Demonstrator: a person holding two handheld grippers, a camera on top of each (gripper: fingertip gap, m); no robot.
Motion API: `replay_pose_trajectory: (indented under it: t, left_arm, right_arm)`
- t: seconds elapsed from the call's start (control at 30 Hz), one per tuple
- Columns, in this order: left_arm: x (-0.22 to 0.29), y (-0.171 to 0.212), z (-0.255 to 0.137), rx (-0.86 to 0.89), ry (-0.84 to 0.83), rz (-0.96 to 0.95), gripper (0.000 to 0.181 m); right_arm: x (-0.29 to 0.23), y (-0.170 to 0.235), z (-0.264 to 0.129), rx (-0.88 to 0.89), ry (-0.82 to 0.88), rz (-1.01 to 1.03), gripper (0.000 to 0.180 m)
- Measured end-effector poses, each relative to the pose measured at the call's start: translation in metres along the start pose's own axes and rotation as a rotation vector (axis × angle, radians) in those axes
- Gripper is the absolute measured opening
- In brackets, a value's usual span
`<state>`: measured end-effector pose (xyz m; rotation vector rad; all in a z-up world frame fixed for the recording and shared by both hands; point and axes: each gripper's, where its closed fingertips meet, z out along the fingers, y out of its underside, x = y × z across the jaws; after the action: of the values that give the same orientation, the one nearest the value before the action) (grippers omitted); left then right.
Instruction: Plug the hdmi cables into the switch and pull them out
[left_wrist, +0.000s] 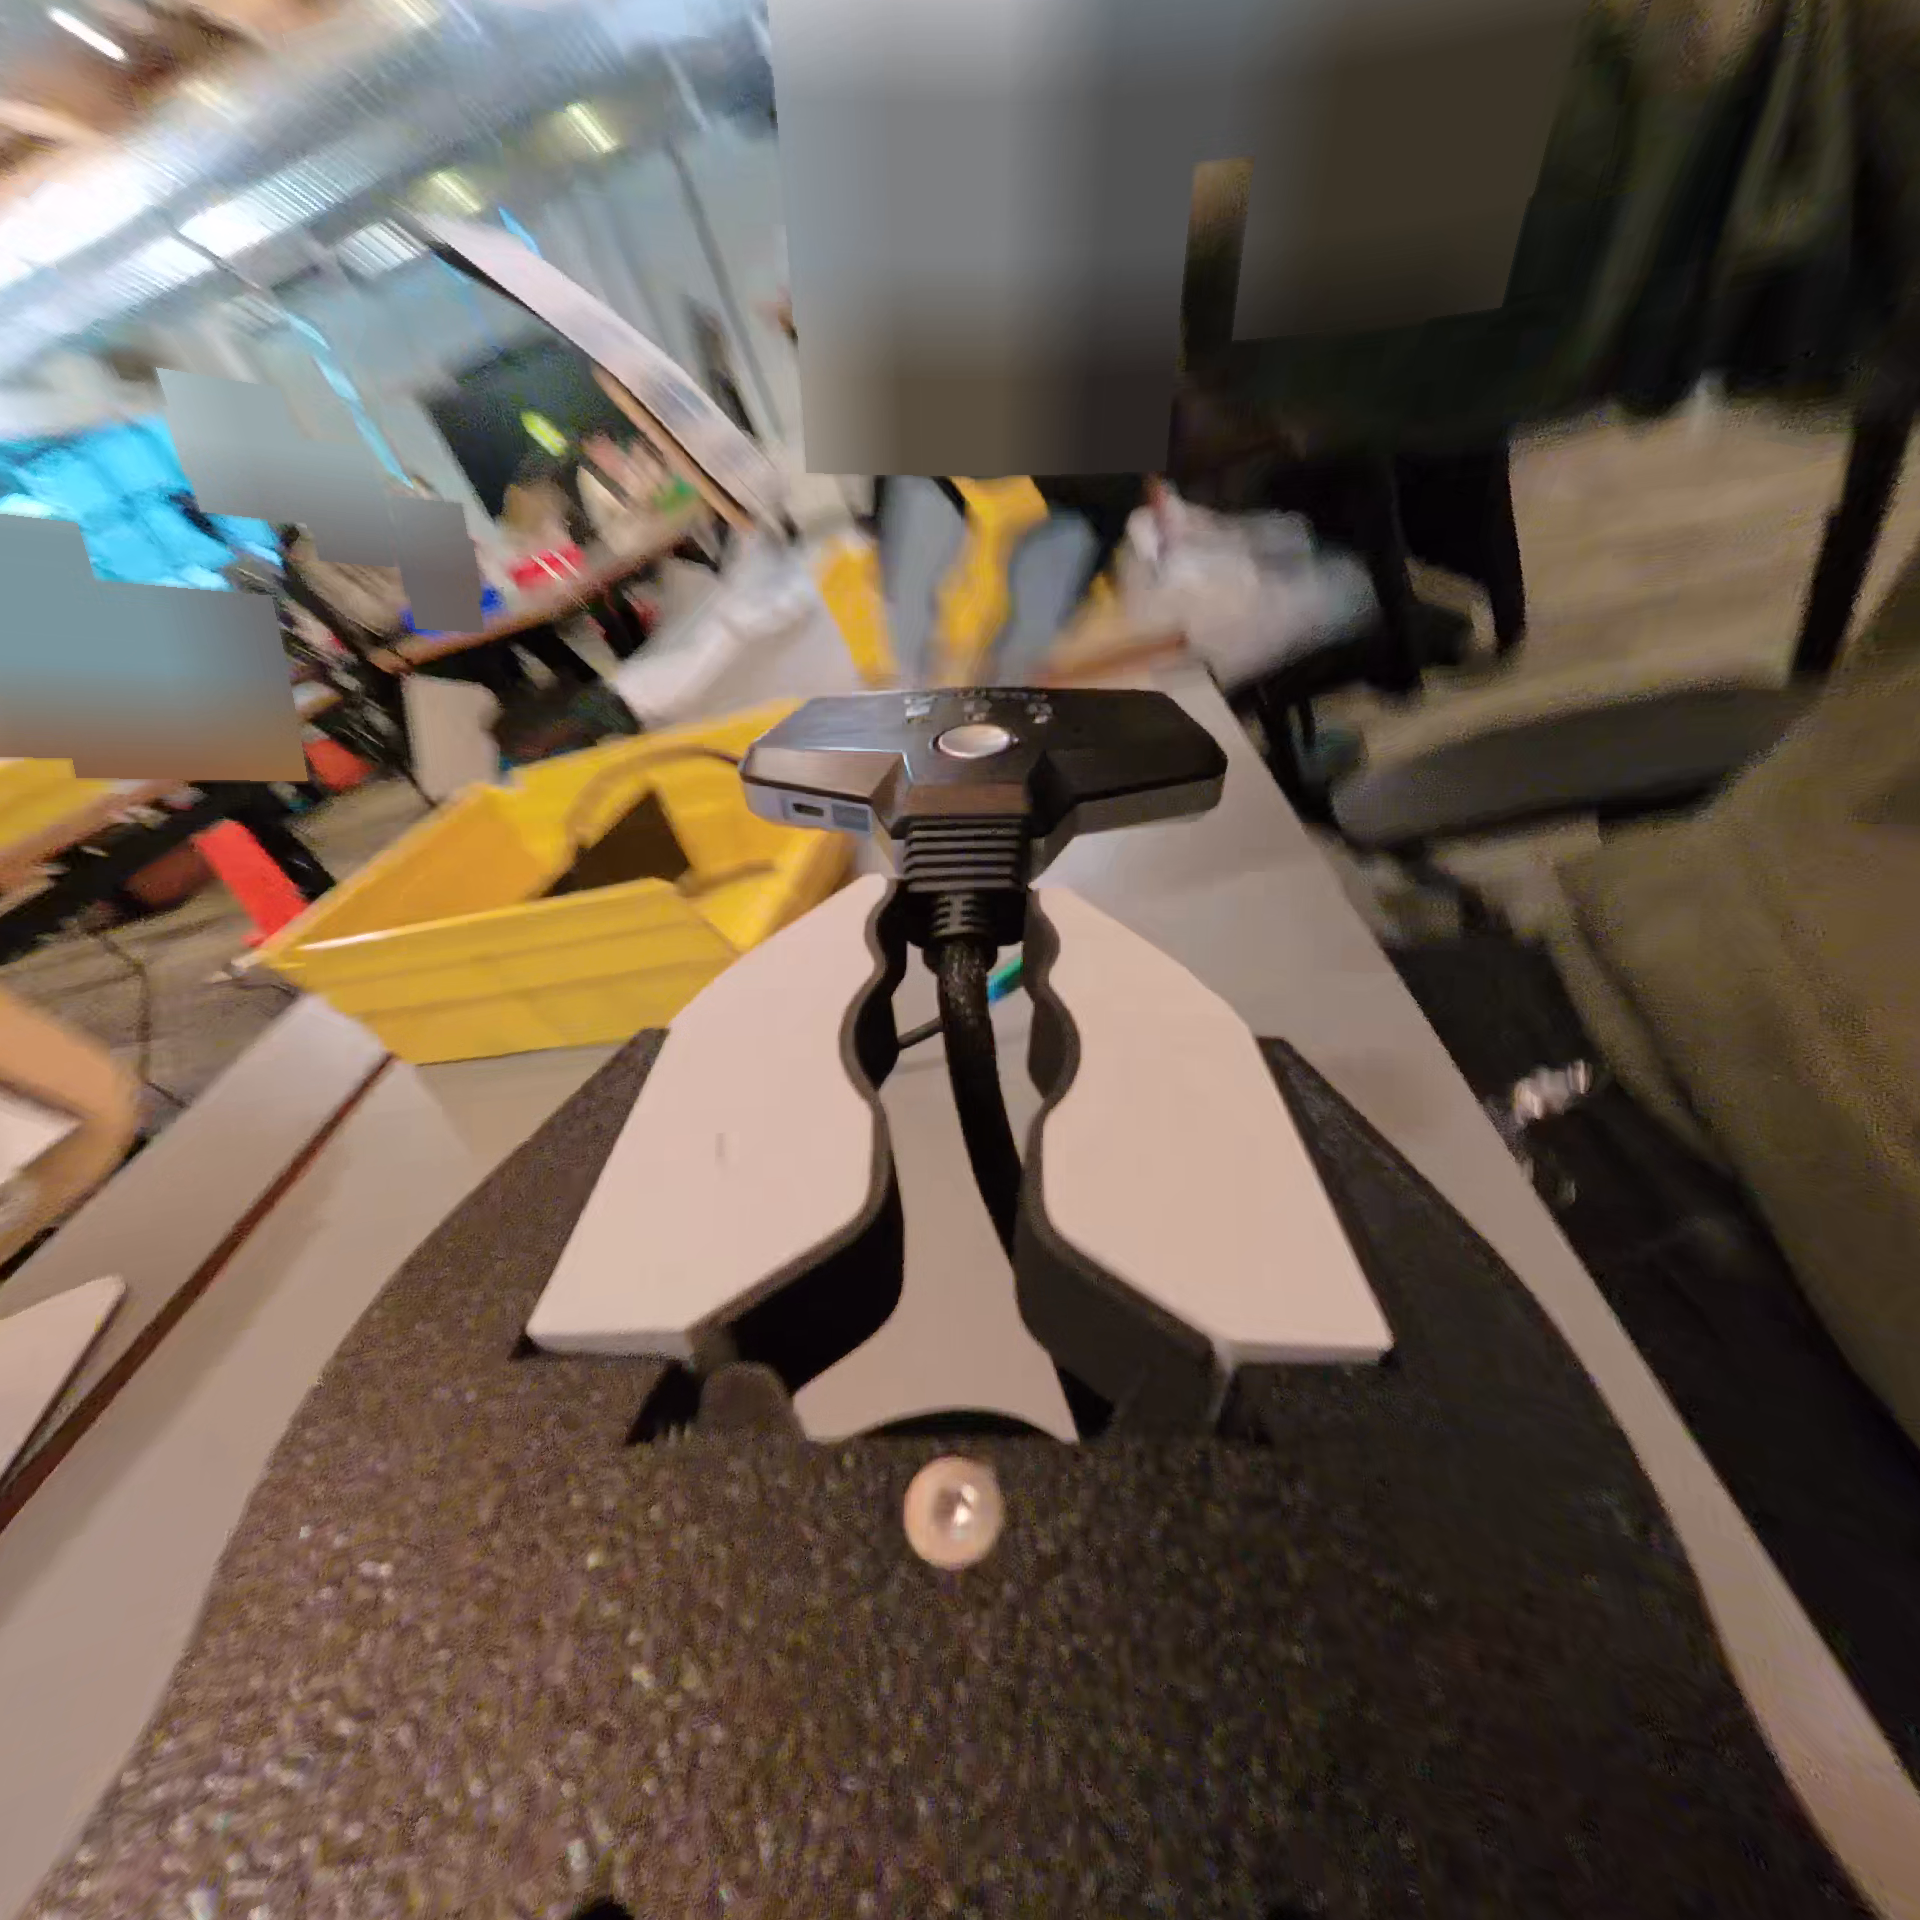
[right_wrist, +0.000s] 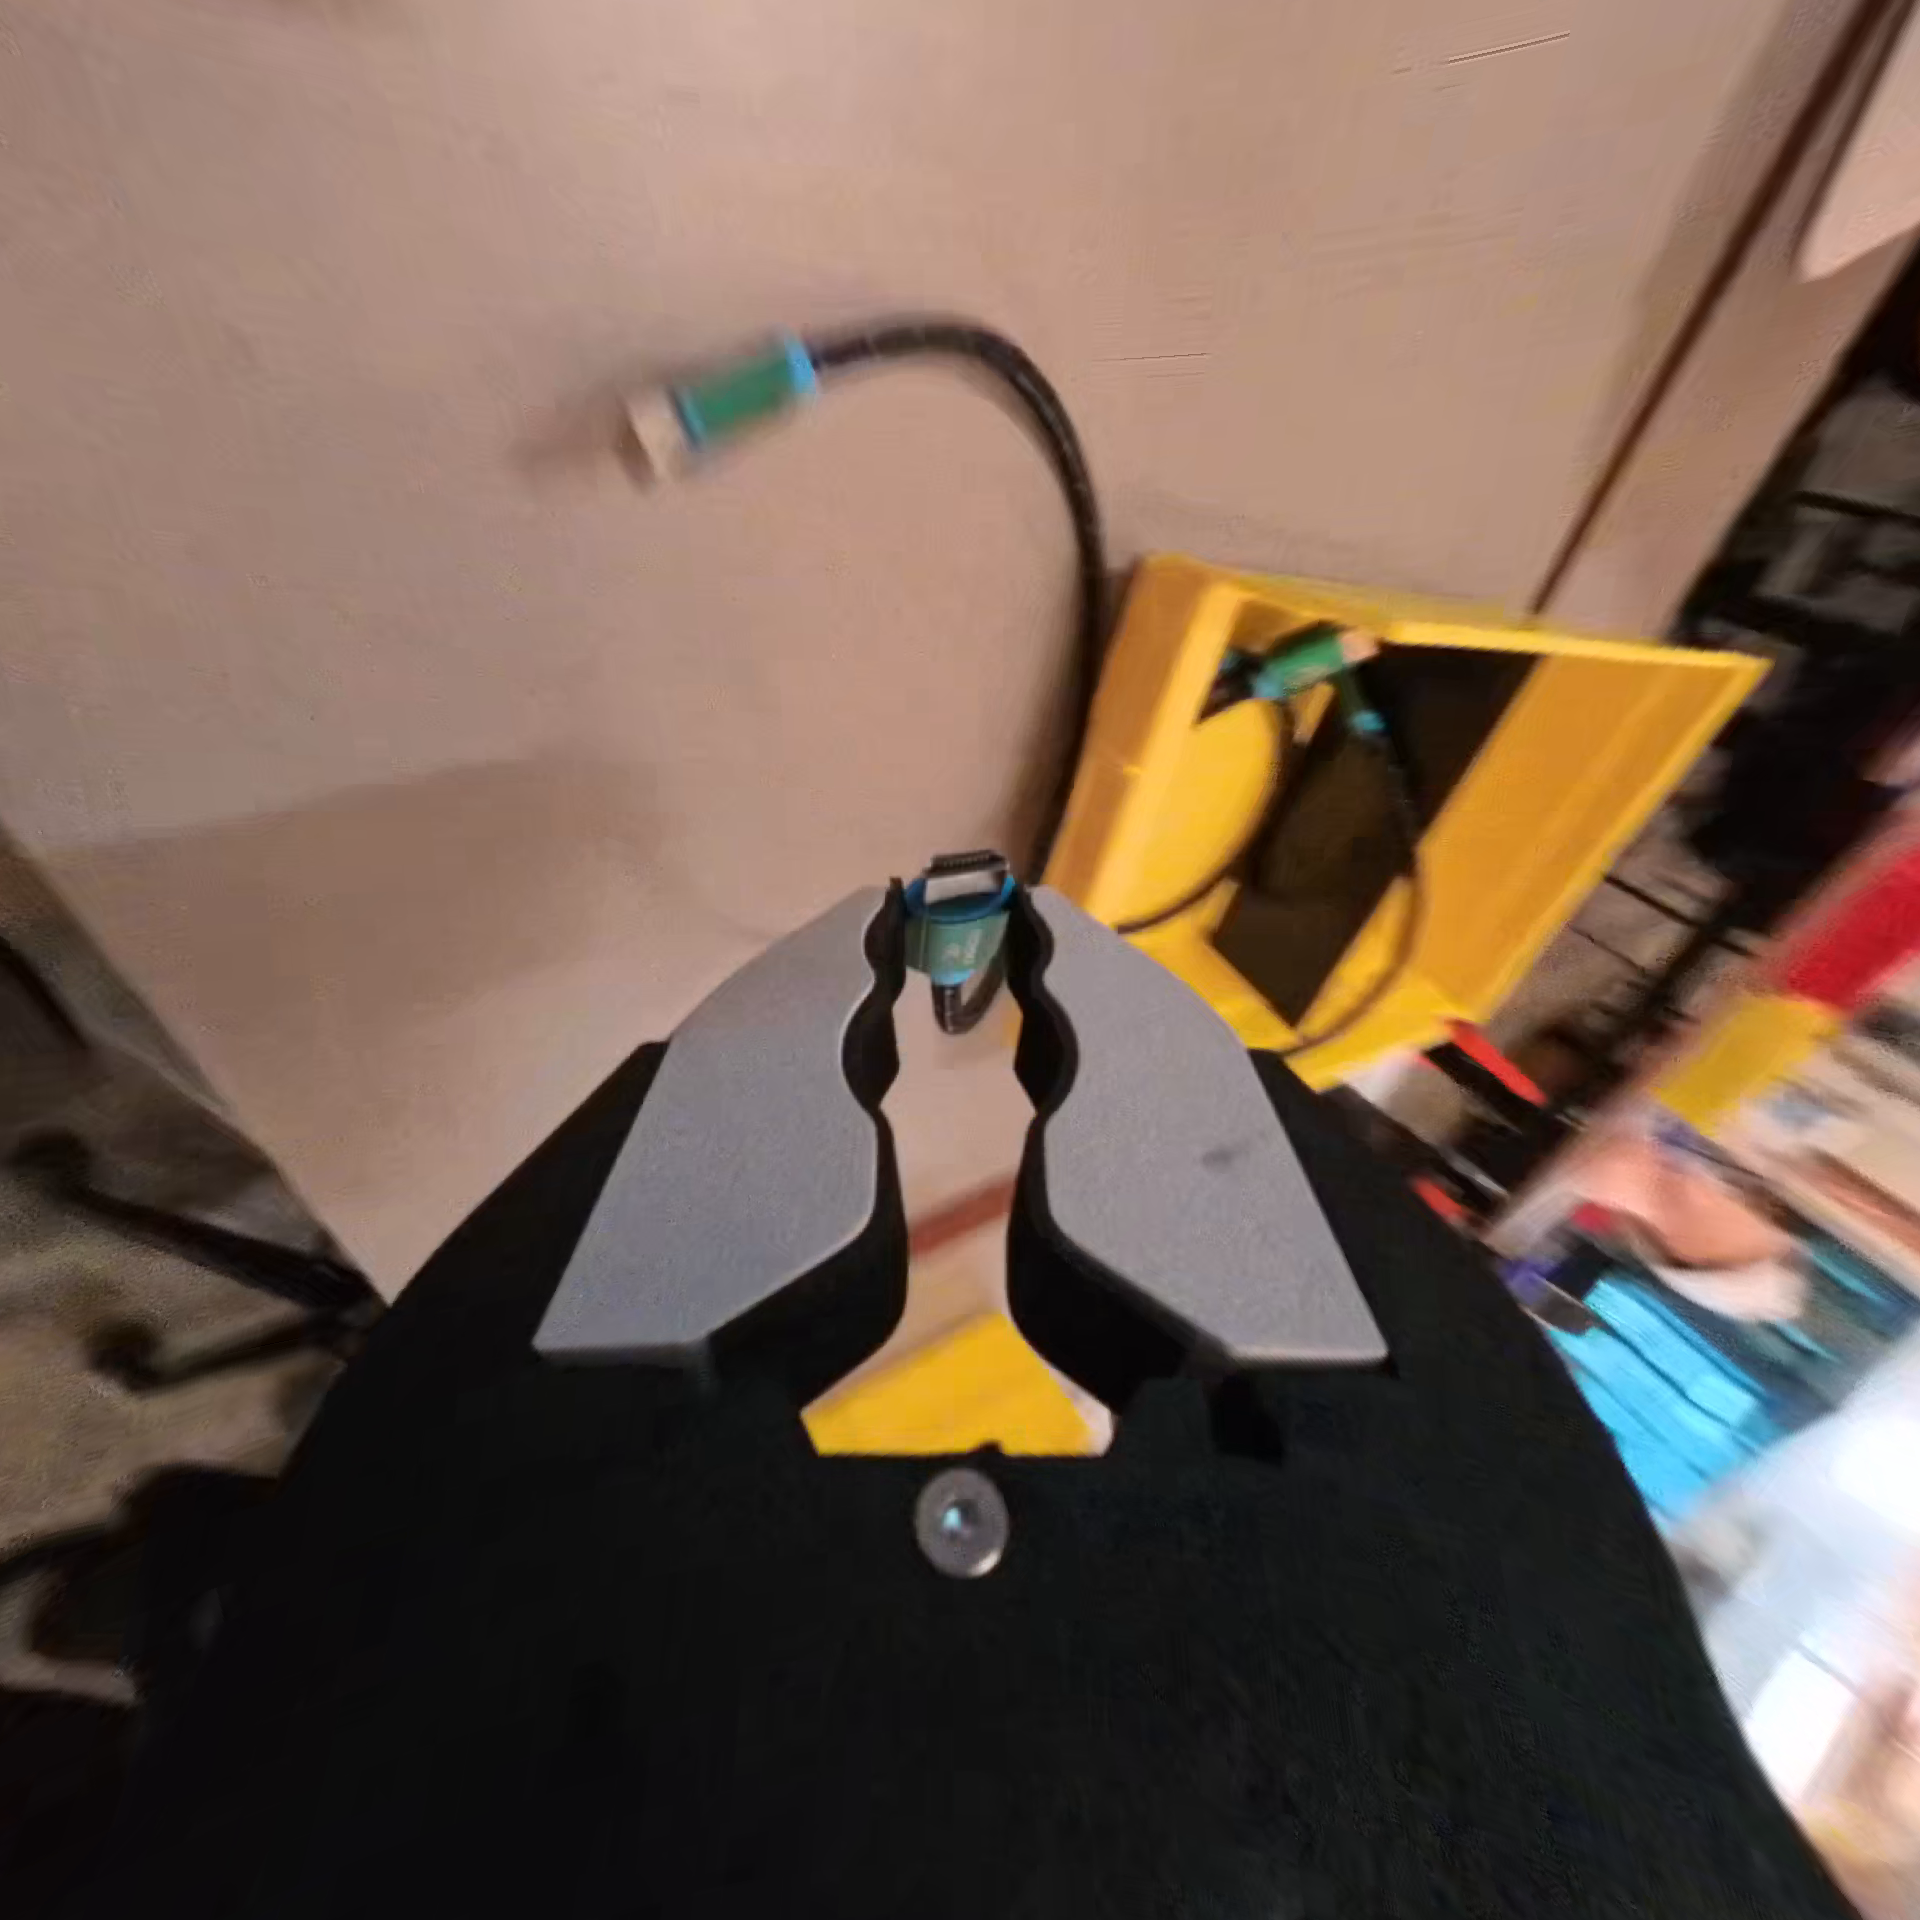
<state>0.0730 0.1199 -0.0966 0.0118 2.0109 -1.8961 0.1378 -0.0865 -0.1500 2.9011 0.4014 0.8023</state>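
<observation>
In the left wrist view my left gripper (left_wrist: 958, 914) is shut on the ribbed black collar where the switch's own black cable (left_wrist: 977, 1070) comes out, and holds the black HDMI switch (left_wrist: 982, 753) above the table with its round silver button up. In the right wrist view my right gripper (right_wrist: 954, 925) is shut on a green-and-blue HDMI plug (right_wrist: 956, 930), metal tip pointing forward. A second green HDMI plug (right_wrist: 727, 405) on a black braided cable (right_wrist: 1049, 436) lies on the beige table (right_wrist: 416, 520). A third green plug (right_wrist: 1304, 660) lies in the yellow bin.
A yellow plastic bin (right_wrist: 1558, 831) with coiled cable sits on the table's far side; it also shows in the left wrist view (left_wrist: 499, 935). A dark seam (left_wrist: 208, 1247) runs between table panels. A chair and a person's clothing (left_wrist: 1766, 1039) are at the right.
</observation>
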Motion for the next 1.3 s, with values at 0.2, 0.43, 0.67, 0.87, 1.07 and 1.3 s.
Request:
replay_pose_trajectory:
  t: [0.2,0.43,0.67,0.87,1.07,1.3]
  left_arm:
    - [-0.027,-0.027,-0.042,0.155,-0.147,-0.001,0.02]
    - [-0.022,-0.016,-0.035,0.123,-0.091,-0.028,0.02]
    - [-0.02,-0.009,-0.03,0.078,-0.08,-0.039,0.02]
    - [-0.02,-0.007,-0.031,0.077,-0.07,-0.044,0.02]
    - [-0.022,0.002,-0.027,0.059,-0.074,-0.068,0.02]
    - [-0.02,0.009,-0.018,0.021,-0.057,-0.075,0.02]
  right_arm:
    - [0.038,-0.008,-0.059,0.51,0.022,0.437,0.019]
    - [0.124,0.074,-0.078,0.804,0.133,1.085,0.019]
    - [0.145,0.102,-0.024,1.279,-0.124,1.462,0.019]
    - [0.165,0.115,-0.003,1.424,-0.106,1.521,0.019]
    - [0.18,0.137,0.057,1.06,0.177,1.377,0.017]
    - [0.195,0.121,0.098,0.829,0.387,1.1,0.011]
